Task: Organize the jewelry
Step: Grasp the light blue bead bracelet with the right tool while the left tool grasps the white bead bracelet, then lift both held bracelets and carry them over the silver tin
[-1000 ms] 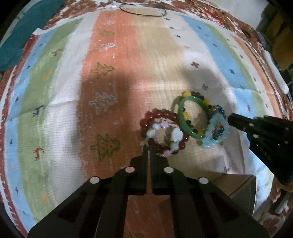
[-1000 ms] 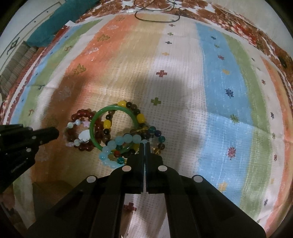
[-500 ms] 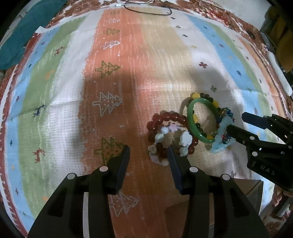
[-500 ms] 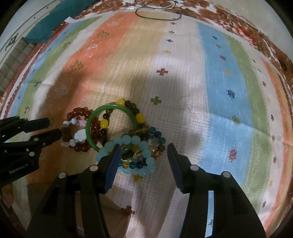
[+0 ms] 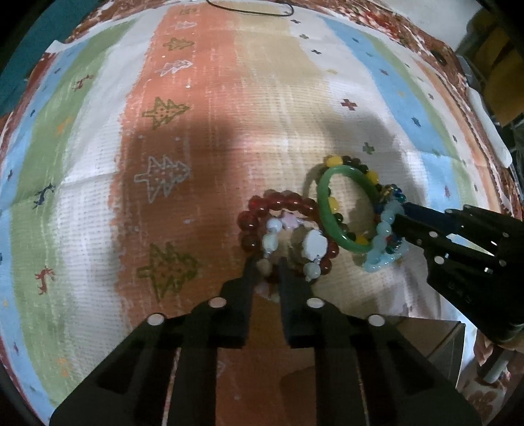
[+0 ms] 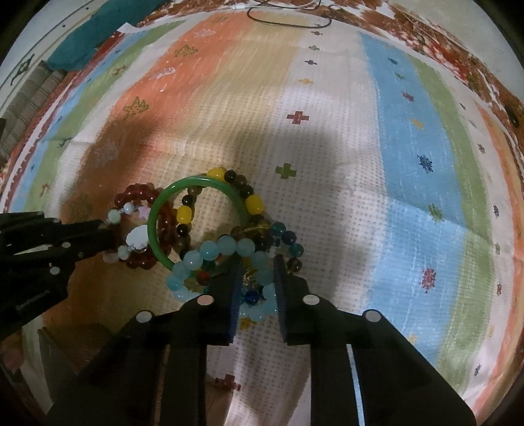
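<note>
Two handheld grippers close in on a tangled heap of bracelets lying on a striped cloth, each reaching for its own piece.

The left gripper has its fingers narrowly parted around the near edge of the red bracelet and the pale bracelet lying on top of it; whether the pads are already pressing on beads cannot be told. The right gripper likewise straddles the near arc of the aqua bracelet and the dark blue-bead strand inside it, fingers apart with beads between them, not visibly clamped.

The step in hand appears to be the first pick: securing one strand on each side so the heap can be pulled apart. The next move likely calls for closing each pair of fingers on a single strand only, then lifting gently, since the green bangle overlaps both the red bracelet on the left and the aqua one on the right and may drag along.

Counted in the heap, which sits near the middle of the cloth, just beyond the fingertips: one green bangle, one red bracelet, one pale bracelet, one aqua bracelet, one yellow-and-brown bracelet, and one blue-bead strand; six pieces, though the knot on the right may hide more. A black cord lies at the far edge.
</note>
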The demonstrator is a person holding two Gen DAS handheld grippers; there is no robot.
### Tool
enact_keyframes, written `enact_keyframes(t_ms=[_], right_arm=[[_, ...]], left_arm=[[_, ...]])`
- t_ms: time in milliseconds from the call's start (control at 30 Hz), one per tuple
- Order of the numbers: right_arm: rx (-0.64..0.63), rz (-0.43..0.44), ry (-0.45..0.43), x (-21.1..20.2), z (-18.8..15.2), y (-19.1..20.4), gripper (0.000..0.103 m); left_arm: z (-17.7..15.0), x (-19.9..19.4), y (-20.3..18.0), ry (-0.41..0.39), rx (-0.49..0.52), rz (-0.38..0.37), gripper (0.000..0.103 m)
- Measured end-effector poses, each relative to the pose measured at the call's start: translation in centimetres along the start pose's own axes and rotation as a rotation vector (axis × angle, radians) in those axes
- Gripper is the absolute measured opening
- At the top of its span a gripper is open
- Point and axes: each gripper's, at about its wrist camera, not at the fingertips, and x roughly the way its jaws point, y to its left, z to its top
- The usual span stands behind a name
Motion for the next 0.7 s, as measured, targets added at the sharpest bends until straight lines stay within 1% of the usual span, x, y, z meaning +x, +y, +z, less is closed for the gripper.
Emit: enact_keyframes(t_ms=[233, 367, 567, 700], right_arm=[[-0.002, -0.004, -0.008, -0.4, 0.0, 0.1, 0.013], [0.001, -0.003, -0.018, -1.0, 0.0, 0.1, 0.013], [0.002, -0.008, -0.036, -2.3, -0.3, 0.1, 0.012], [0.018, 0.004, -0.067, -3.8, -0.6, -0.1, 0.012]], left_arm=[[0.1, -0.3, -0.3, 0.001, 0.002, 0.024, 0.012], [0.1, -1.2, -0.6, -0.020, 0.010, 0.033, 0.012], [0.0, -2.7, -0.8, -0.050, 0.009, 0.027, 0.012], [-0.2, -3.9, -1.1, -0.077, 0.013, 0.023, 0.012]])
